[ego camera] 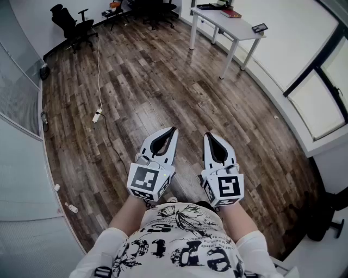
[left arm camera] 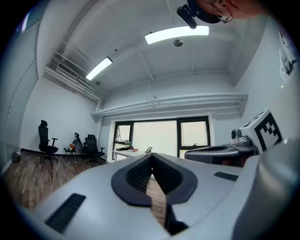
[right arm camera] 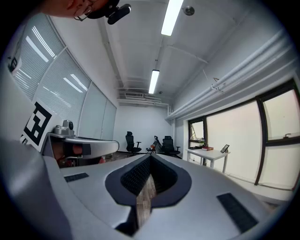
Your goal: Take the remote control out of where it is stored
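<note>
Jaws of left gripper point(ego camera: 174, 130) closed tip to tip, nothing between them. In the left gripper view the dark ribbed pads meet at the front, and only floor shows through the gap further back. Right gripper point(ego camera: 207, 135) the same: jaws together at the tips, empty, confirmed in the right gripper view.

Both grippers held level and side by side in front of the person's torso, near each other but not touching. They point out over a dark wood plank floor point(ego camera: 163, 81). A marker cube point(ego camera: 150, 182) sits at the rear of the left gripper and a second cube point(ego camera: 224, 187) at the rear of the right. Bare forearms lead back to a white shirt with black print point(ego camera: 179, 244).

Remote control: cannot be made out in any view, so its position is not determinable.

Room: white table point(ego camera: 217, 18) at far right by the wall, carrying a red book point(ego camera: 231, 13) and a small dark-framed item point(ego camera: 259, 27) propped near its end. Black office chair point(ego camera: 68, 24) at far left, with more dark chairs near the back wall. White power strip point(ego camera: 97, 115) lies on the floor at left, its cable running away towards the chairs. Dark-framed window point(ego camera: 318, 103) along the right wall.
</note>
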Tool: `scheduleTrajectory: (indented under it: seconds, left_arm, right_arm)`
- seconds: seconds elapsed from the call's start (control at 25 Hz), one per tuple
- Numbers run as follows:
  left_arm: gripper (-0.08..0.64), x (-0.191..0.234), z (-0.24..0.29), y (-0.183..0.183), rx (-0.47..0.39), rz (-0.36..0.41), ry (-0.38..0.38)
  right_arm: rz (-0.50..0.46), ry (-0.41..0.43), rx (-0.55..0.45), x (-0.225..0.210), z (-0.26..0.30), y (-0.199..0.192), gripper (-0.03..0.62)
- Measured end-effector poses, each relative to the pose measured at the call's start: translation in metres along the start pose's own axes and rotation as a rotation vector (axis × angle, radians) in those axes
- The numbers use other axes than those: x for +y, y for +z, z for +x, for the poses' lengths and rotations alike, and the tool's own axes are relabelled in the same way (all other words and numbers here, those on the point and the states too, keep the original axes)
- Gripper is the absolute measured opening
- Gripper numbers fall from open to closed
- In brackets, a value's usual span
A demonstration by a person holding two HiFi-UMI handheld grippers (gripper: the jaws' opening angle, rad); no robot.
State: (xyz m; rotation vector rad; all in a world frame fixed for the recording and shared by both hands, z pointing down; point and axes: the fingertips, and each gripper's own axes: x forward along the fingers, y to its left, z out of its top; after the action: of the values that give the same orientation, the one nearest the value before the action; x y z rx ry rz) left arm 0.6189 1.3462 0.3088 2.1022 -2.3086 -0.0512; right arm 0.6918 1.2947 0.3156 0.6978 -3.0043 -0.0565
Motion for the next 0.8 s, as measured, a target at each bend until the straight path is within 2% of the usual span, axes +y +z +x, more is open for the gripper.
scheduleTrajectory:
  seconds: [0.16,0.44,0.64,0.72,0.8]
  left_arm:
    - [0.009,0.002,0.008,0.006,-0.013,-0.028,-0.018]
    - [0.009,0.001,0.015,0.000,0.000,-0.029,-0.014]
    - [0.009,0.010,0.010,-0.007,-0.005,-0.038,-0.001]
    - [0.009,0.011,0.013,-0.013,-0.005,-0.062,-0.010]
    - [0.009,0.007,0.017,-0.024,-0.005,-0.119,-0.045]
  right_arm:
    - [-0.001,0.001,-0.015,-0.006,0.003,0.006,0.002]
    - [0.035,-0.007,-0.010,-0.013,0.006,-0.002,0.002]
    - [0.099,-0.016,0.020,-0.011,0.006,-0.025,0.002]
    - [0.116,-0.017,0.053,-0.014,0.005,-0.039,0.001]
    - [0.127,-0.023,0.070,-0.020,0.002,-0.045,0.002]
